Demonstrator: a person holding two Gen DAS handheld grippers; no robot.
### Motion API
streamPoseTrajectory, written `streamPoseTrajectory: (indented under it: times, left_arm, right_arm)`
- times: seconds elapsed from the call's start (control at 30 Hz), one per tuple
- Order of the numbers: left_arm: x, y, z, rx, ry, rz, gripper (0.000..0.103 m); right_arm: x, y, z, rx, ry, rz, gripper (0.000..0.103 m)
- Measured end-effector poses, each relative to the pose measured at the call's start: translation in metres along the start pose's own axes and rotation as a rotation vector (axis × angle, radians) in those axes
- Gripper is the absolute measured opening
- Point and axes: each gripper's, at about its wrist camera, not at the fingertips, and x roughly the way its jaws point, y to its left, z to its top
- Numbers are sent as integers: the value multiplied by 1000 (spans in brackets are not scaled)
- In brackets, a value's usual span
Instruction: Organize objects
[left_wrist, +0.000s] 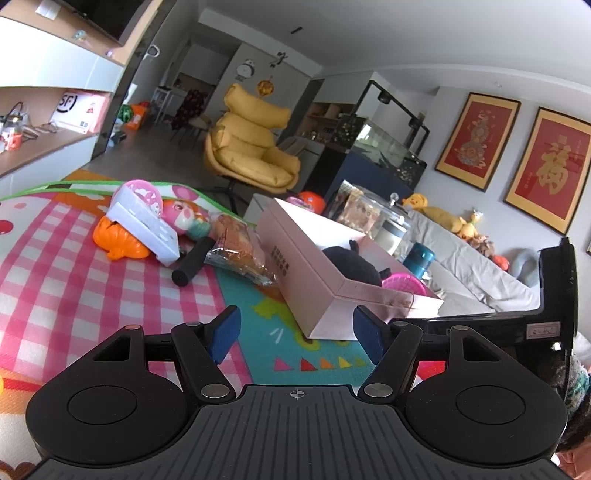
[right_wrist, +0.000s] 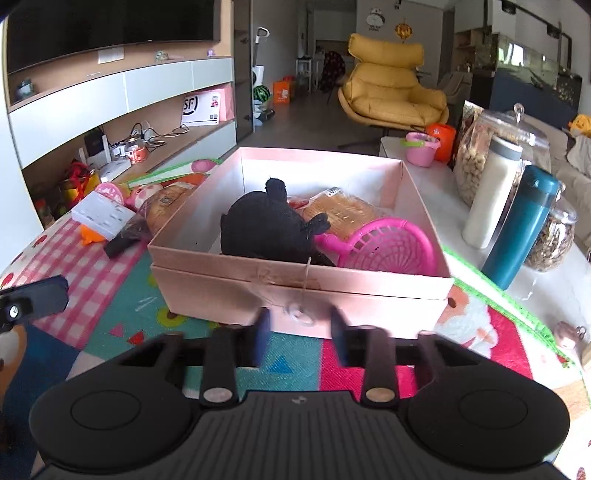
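Note:
A pink cardboard box (right_wrist: 295, 291) stands open on the play mat (right_wrist: 110, 306). Inside it lie a black plush toy (right_wrist: 266, 225), a pink plastic basket (right_wrist: 388, 243) and a packet of bread (right_wrist: 343, 214). My right gripper (right_wrist: 300, 332) hovers just in front of the box's near wall, jaws slightly apart with nothing between them. My left gripper (left_wrist: 295, 332) is open near the box's corner (left_wrist: 332, 317) and holds nothing. Left of the box lie a bread packet (left_wrist: 240, 247), a black cylinder (left_wrist: 192, 264), a white case (left_wrist: 144, 221), an orange toy (left_wrist: 114, 240) and a pink pig toy (left_wrist: 181, 218).
Right of the box, a low white table (right_wrist: 461, 236) carries a teal flask (right_wrist: 521, 229), a white bottle (right_wrist: 491, 192), glass jars (right_wrist: 476, 158) and a pink cup (right_wrist: 421, 147). A yellow armchair (right_wrist: 391, 85) stands behind. A grey sofa (left_wrist: 480, 273) is at the right.

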Motion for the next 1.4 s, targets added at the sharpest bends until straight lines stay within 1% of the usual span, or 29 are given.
streamPoseTrajectory:
  times: [0.03, 0.07, 0.17, 0.23, 0.33, 0.43, 0.5, 0.53, 0.6, 0.63, 0.67, 0.7, 0.73, 0.77, 0.8, 0.87, 0.9, 0.93, 0.97, 1.07, 1.13, 1.17, 1.2, 1.23, 1.27, 1.37, 1.4]
  left_arm:
    - [0, 0, 0, -1, 1, 0, 72]
    - [0, 0, 0, -1, 1, 0, 72]
    - [0, 0, 0, 0, 1, 0, 72]
    - [0, 0, 0, 1, -1, -1, 72]
    - [0, 0, 0, 0, -2, -2, 72]
    - [-1, 0, 0, -1, -1, -1, 72]
    - [0, 0, 0, -1, 0, 0, 72]
    - [0, 0, 0, -2, 0, -1, 72]
    - [0, 0, 1, -7, 5, 6, 72]
    - [0, 0, 1, -7, 9, 16, 72]
    - [1, -2, 1, -1, 19, 29, 72]
    - [3, -4, 2, 14, 38, 47, 72]
    - [6, -7, 4, 45, 63, 76, 72]
    - [10, -12, 6, 93, 88, 111, 72]
    - [15, -18, 9, 159, 111, 154, 72]
    - [25, -29, 16, 280, 132, 242, 72]
    - [31, -31, 22, 320, 138, 283, 72]
    - [36, -32, 28, 335, 138, 304, 72]
    - [42, -30, 36, 337, 135, 307, 72]
    - [59, -27, 59, 295, 144, 269, 72]
    - [73, -26, 71, 246, 158, 242, 72]
    - [84, -25, 77, 220, 175, 243, 72]
    - [95, -23, 81, 204, 190, 260, 72]
    - [107, -22, 86, 191, 203, 295, 72]
    - [119, -20, 88, 188, 215, 319, 72]
    - [150, -11, 88, 177, 281, 368, 72]
    - [156, -8, 87, 176, 295, 376, 68]
  right_arm:
    - [1, 1, 1, 7, 7, 0, 3]
    - [0, 1, 1, 17, 2, 5, 2]
    - [-13, 4, 6, 3, -46, -25, 2]
    - [-21, 6, 13, -36, -92, -60, 2]
    - [-22, 4, 30, -71, -133, -89, 2]
    - [-9, -6, 50, -44, -129, -75, 2]
    - [4, -16, 60, -23, -97, -43, 2]
    - [9, -22, 64, -5, -75, -30, 5]
    - [17, -31, 67, 42, -40, -35, 19]
    - [16, -34, 65, 55, -43, -47, 37]
    - [11, -36, 61, 63, -68, -58, 59]
    - [2, -36, 55, 64, -108, -72, 68]
    - [-7, -35, 47, 57, -151, -89, 79]
    - [-16, -33, 39, 41, -192, -101, 84]
    - [-25, -32, 30, 21, -223, -103, 86]
    - [-39, -29, 14, -1, -257, -93, 90]
    - [-43, -27, 5, -9, -263, -82, 92]
    - [-46, -26, -4, -13, -264, -67, 93]
    - [-47, -23, -13, -15, -261, -50, 93]
    - [-43, -13, -37, -22, -249, -2, 94]
    - [-37, -7, -47, -29, -241, 9, 94]
    - [-35, -3, -48, -51, -226, -2, 94]
    - [-37, -1, -48, -58, -240, -6, 95]
    - [-39, -2, -49, -48, -255, 2, 101]
    - [-39, -4, -49, -43, -259, 11, 103]
    - [-39, -8, -49, -25, -266, 22, 103]
    - [-41, -7, -51, -21, -267, 25, 103]
